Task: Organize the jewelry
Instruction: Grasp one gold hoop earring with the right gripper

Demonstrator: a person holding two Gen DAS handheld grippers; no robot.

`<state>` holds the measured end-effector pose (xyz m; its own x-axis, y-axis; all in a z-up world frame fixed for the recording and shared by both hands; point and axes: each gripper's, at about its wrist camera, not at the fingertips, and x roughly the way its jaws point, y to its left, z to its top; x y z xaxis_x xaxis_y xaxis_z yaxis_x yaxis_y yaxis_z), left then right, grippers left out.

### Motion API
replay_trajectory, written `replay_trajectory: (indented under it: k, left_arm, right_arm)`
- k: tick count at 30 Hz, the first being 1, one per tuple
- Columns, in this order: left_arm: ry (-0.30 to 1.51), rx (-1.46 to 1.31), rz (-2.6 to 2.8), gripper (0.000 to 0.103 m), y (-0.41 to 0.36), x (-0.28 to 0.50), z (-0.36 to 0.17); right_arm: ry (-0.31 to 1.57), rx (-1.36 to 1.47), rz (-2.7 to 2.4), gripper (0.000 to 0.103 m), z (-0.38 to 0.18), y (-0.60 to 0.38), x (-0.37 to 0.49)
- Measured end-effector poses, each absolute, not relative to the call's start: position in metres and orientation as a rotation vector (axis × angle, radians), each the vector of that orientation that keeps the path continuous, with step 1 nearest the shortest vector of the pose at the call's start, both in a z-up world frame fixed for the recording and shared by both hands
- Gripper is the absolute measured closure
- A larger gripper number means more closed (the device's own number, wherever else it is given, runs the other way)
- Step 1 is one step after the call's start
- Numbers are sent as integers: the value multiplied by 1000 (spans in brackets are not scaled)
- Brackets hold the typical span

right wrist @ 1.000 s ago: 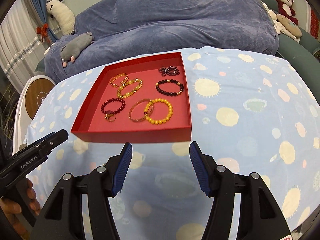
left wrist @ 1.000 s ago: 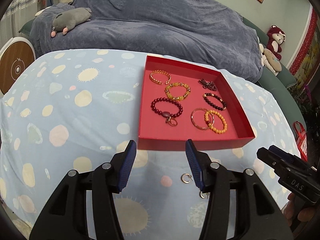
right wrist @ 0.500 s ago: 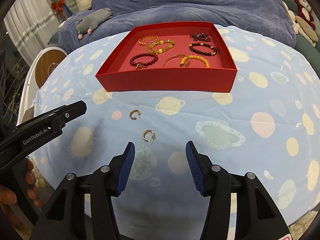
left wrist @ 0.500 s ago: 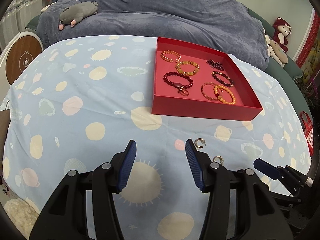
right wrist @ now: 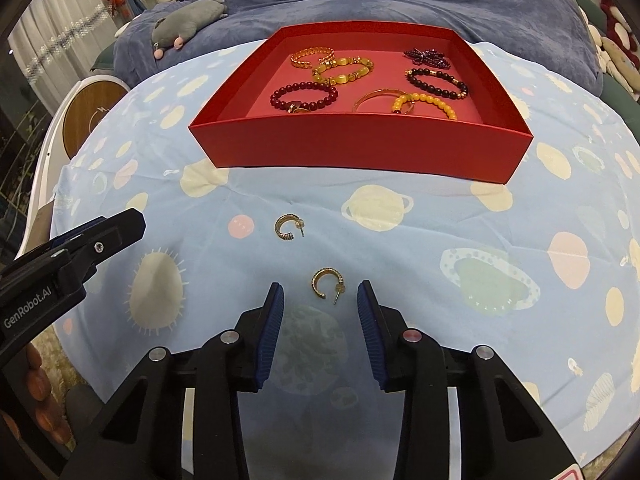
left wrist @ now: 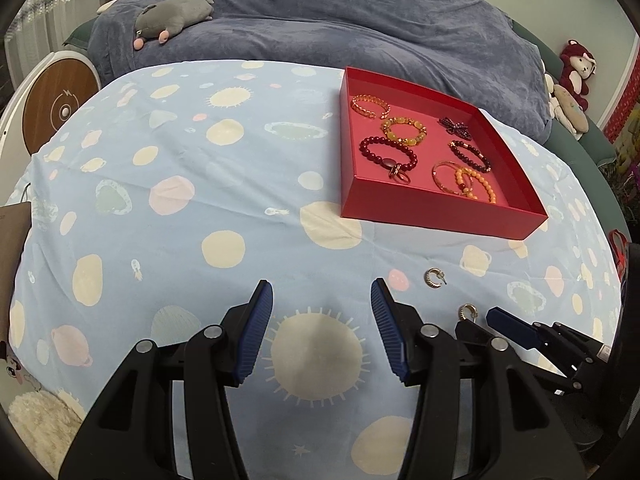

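Just short of the red tray on the bench, the right tongs are closing, still spread, around the nearer gold earring, while the left tongs are waiting spread and empty.

Nr tray wall hides part of orange bead bracelet; L gripper cut off at frame edge.

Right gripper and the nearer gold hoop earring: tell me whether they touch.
Apart. In the right wrist view the nearer hoop earring lies on the tablecloth just ahead of the right gripper, cloth visible beside each blue pad; its jaws have just been closing.
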<state>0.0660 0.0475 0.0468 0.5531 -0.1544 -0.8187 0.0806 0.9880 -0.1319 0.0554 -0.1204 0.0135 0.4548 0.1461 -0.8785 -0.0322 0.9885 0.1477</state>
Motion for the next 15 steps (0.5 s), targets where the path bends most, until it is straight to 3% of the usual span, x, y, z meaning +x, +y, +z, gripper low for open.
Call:
replay_trajectory:
  k: [8,11,15]
  left_arm:
    - [990,-78,-134,54,47,69,40]
    - [999,-78,-135,54,46,69,37]
    - [999,-69,-149,54,41,70,37]
  right_arm:
    - [1093,90,93,74,8,-117,61]
    - [1087,77,76,85,7,-120,63]
    - [1086,80,76,86,7,-124,60]
